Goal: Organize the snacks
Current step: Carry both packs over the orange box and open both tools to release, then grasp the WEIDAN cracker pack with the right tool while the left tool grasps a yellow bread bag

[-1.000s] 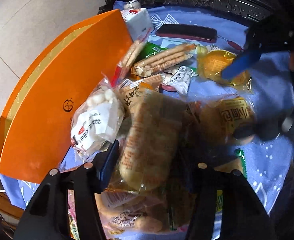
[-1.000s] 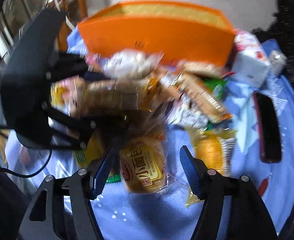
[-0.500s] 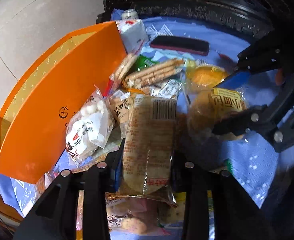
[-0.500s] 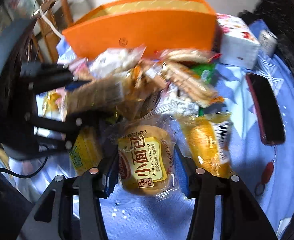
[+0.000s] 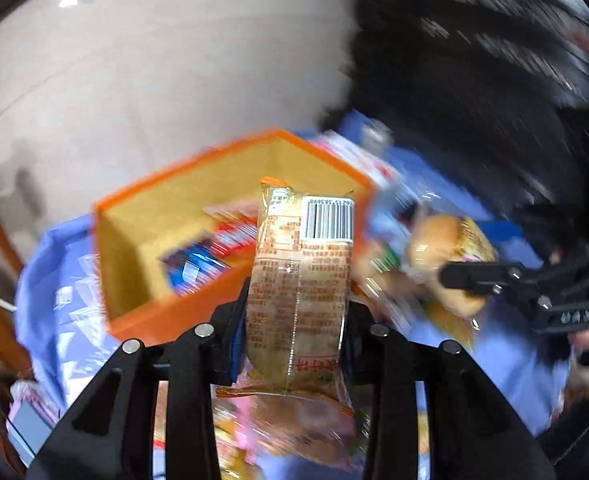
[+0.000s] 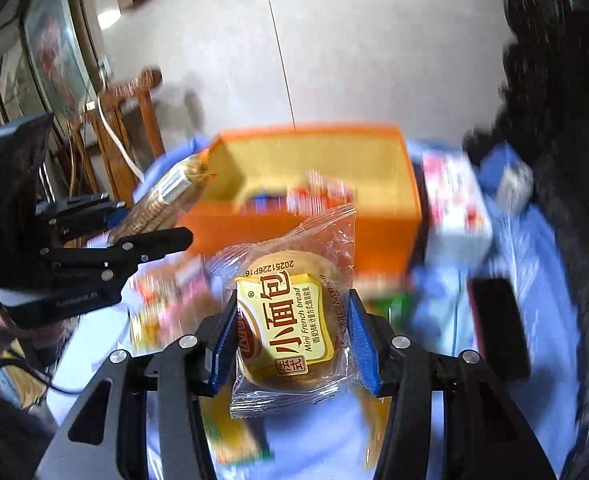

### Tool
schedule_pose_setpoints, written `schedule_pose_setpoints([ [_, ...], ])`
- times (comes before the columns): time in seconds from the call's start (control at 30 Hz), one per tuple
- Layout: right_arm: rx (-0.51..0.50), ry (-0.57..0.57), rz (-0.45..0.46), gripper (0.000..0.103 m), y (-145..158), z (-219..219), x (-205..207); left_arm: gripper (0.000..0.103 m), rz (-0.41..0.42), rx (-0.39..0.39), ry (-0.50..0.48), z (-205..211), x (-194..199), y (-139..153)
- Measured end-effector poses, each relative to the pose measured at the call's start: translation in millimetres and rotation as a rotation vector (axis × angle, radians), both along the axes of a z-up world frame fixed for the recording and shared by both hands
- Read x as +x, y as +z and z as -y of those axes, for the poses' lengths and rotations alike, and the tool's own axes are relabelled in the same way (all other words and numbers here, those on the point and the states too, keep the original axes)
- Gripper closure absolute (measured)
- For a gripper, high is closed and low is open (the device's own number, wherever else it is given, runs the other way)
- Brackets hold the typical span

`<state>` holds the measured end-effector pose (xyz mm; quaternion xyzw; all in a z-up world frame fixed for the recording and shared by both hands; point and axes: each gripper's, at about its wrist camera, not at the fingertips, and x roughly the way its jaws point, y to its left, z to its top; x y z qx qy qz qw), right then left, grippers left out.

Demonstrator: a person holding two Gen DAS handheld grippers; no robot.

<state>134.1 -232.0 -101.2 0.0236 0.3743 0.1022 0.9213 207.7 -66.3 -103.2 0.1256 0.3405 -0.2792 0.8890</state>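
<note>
My left gripper (image 5: 292, 336) is shut on a long brown cracker pack (image 5: 300, 280) with a barcode, held up in front of the open orange box (image 5: 146, 236). My right gripper (image 6: 292, 344) is shut on a round mini French bread (image 6: 290, 320) in clear wrap with a yellow label, lifted over the blue cloth. The orange box (image 6: 374, 236) lies ahead of it and holds a few blurred packets. The right gripper with the bread (image 5: 446, 264) shows at right in the left wrist view; the left gripper with the crackers (image 6: 162, 204) shows at left in the right wrist view.
Loose snack packs (image 6: 170, 304) lie blurred on the blue tablecloth (image 6: 542, 380). A white and red carton (image 6: 454, 200) stands right of the box. A black phone (image 6: 498, 324) lies at the right. Wooden chairs (image 6: 122, 136) stand beyond the table's left side.
Both grippers have lifted their packs off the pile and tilted up toward the orange box, whose open inside now shows. The views are motion-blurred.
</note>
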Motion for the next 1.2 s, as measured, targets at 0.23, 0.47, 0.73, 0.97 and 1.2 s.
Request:
schedule_pose_setpoints([
  [0.23, 0.009, -0.021, 0.128, 0.052, 40, -11, 93, 0.067, 0.043, -0.003, 0.216, -21, 85, 34],
  [0.47, 0.008, -0.035, 0.166, 0.028, 60, -18, 123, 0.006, 0.125, -0.06, 0.385, -44, 95, 62],
  [0.73, -0.074, 0.063, -0.017, 0.028, 1, -33, 31, 0.005, 0.008, 0.028, 0.393, -72, 36, 8],
  [0.97, -0.165, 0.153, -0.16, 0.028, -49, -57, -34, 0.005, -0.057, 0.087, 0.392, -99, -20, -33],
  [1.2, -0.228, 0.252, -0.25, 0.028, -89, -81, -51, 0.005, -0.076, 0.15, 0.415, -125, -55, -45],
])
